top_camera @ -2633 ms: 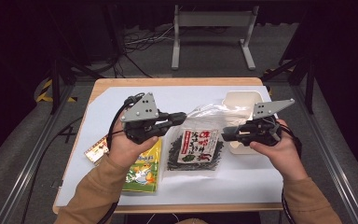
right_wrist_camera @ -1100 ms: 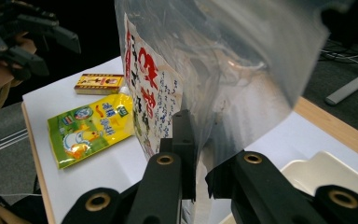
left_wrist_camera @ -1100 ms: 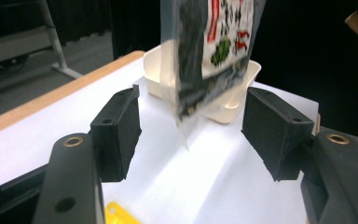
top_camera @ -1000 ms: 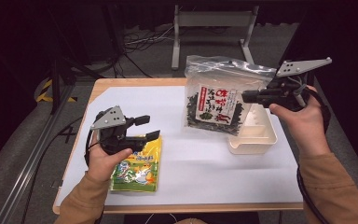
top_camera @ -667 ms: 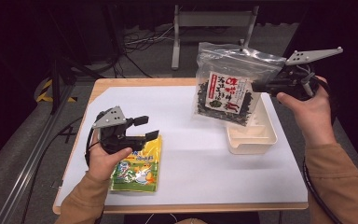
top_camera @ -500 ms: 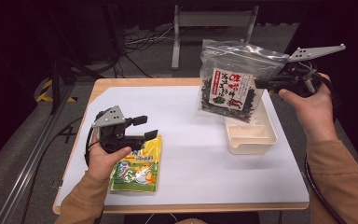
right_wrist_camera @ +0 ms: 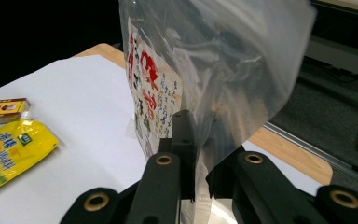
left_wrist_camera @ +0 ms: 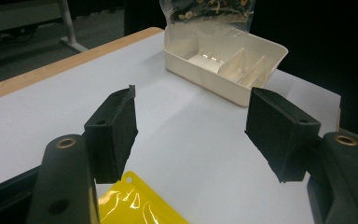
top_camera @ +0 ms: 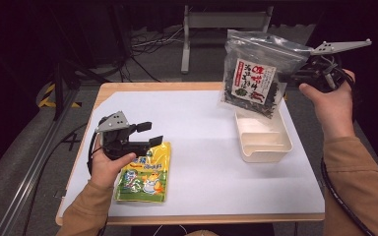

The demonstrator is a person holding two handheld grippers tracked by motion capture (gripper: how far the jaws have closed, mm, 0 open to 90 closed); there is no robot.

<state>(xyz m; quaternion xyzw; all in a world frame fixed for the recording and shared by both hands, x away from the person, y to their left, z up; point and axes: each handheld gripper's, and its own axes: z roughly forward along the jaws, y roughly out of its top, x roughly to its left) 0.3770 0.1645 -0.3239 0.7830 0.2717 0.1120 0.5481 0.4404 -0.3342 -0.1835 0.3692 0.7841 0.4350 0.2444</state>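
Seaweed bag aloft in right gripper, left gripper idle

Seaweed bag [top_camera: 254,73]: clear plastic pouch, dark dried contents, white label with red and black print. Hangs in the air from the right gripper [top_camera: 295,77], well above the counter [top_camera: 202,128]. The right gripper's jaws are pinched closed on the bag's edge; in the right gripper view the plastic [right_wrist_camera: 205,70] rises from between the jaws and billows upward, label facing away to the gripper's left.

Directly below the bag, and below and left of the right gripper, sits a cream tray [top_camera: 263,140] with dividers, long side running away from the person. Bag and tray are apart; the bag's lower edge hangs above the tray's far end.

Left gripper [top_camera: 150,133]: jaws spread wide, nothing between them, held low over the counter. Left gripper view looks across bare white surface toward the tray [left_wrist_camera: 223,60], with the bag's bottom [left_wrist_camera: 205,11] above it.

Yellow snack packet [top_camera: 145,172] lies flat just under and behind the left gripper's jaws; its corner shows between the jaw bases [left_wrist_camera: 135,205]. The left hand [top_camera: 108,164] partly overlaps the packet's near-left side.

Small red and white box [right_wrist_camera: 2,109] lies beyond the yellow packet, seen far left in the right gripper view.
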